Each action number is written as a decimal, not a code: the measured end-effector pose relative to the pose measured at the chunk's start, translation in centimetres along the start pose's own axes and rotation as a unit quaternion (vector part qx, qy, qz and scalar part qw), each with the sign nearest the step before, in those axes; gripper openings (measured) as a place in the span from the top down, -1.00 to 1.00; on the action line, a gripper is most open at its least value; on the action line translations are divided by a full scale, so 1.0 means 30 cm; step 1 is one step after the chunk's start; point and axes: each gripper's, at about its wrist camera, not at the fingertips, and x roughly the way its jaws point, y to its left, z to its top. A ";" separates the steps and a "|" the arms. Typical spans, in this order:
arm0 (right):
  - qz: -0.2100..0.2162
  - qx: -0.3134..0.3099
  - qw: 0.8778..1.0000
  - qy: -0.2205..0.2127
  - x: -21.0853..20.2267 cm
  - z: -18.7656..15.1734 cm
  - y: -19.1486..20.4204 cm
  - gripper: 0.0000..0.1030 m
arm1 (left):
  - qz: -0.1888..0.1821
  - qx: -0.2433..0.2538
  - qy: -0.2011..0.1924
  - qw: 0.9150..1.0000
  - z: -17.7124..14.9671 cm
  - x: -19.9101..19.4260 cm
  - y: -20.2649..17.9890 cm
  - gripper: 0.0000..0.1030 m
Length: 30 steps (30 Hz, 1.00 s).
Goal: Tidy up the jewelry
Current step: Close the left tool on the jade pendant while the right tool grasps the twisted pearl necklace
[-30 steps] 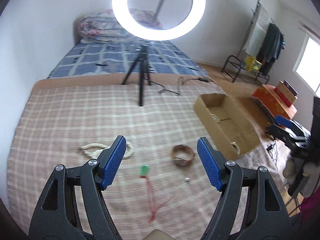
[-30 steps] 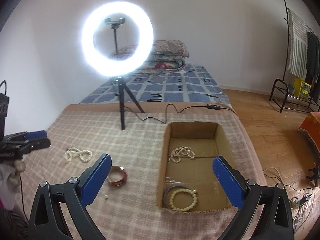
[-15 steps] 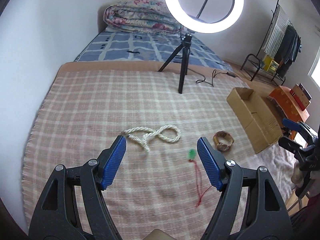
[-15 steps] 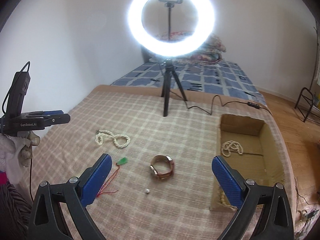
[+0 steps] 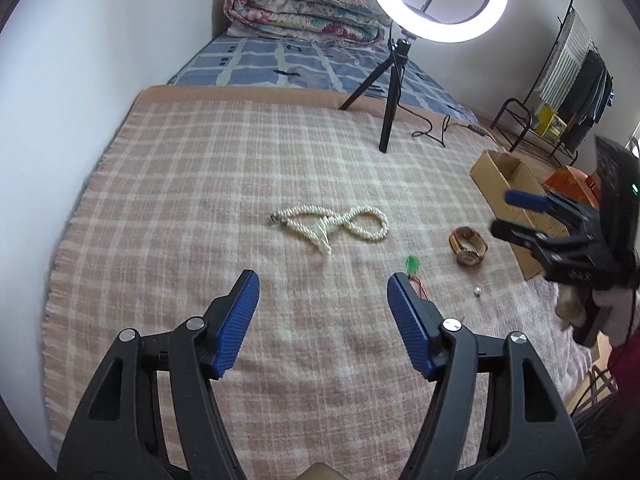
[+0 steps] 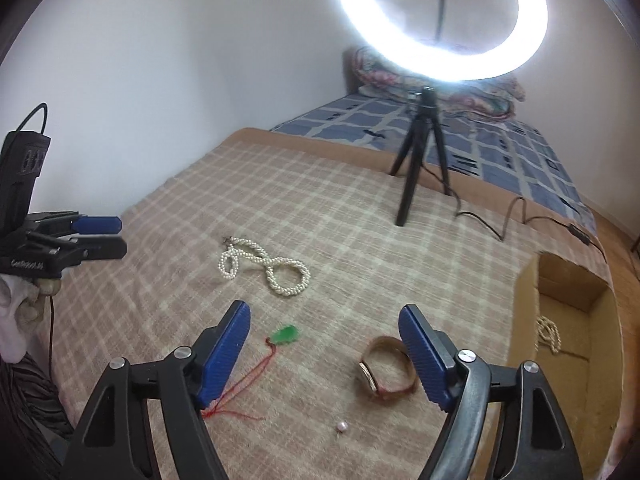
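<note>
both tools hang apart over jewelry scattered on a plaid blanket, nothing gripped.

the left tool (image 5: 322,312) points down at bare blanket (image 5: 180,200), its blue pads just narrowed yet still wide, with nothing between them; the twisted pearl necklace (image 5: 340,224) lies ahead of it, clear of the pads. the right tool (image 6: 324,344) has also just been closing and stands apart, empty, low over the blanket. seen between its pads, the green pendant on a red cord (image 6: 286,335) lies near the left pad and the brown-strapped wristwatch (image 6: 384,376) just beside the right pad, neither visibly pinched. a loose pearl bead (image 6: 341,426) sits nearer the camera. the cardboard box (image 6: 524,320) stands to the right, a pearl strand (image 6: 549,332) inside. a ring light on a tripod (image 6: 424,160) stands farther back.
</note>
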 end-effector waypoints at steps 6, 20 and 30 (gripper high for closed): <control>0.023 -0.027 0.999 0.021 0.131 0.053 0.020 -0.35 | -0.028 0.004 0.032 0.999 -0.069 0.052 -0.068 -0.08; 0.066 -0.137 0.983 0.100 0.455 0.133 0.075 0.15 | -0.068 -0.012 0.065 0.995 -0.082 0.185 -0.148 0.12; 0.088 -0.173 0.971 0.137 0.599 0.111 0.054 0.31 | -0.071 0.002 0.085 0.994 -0.068 0.312 -0.204 0.31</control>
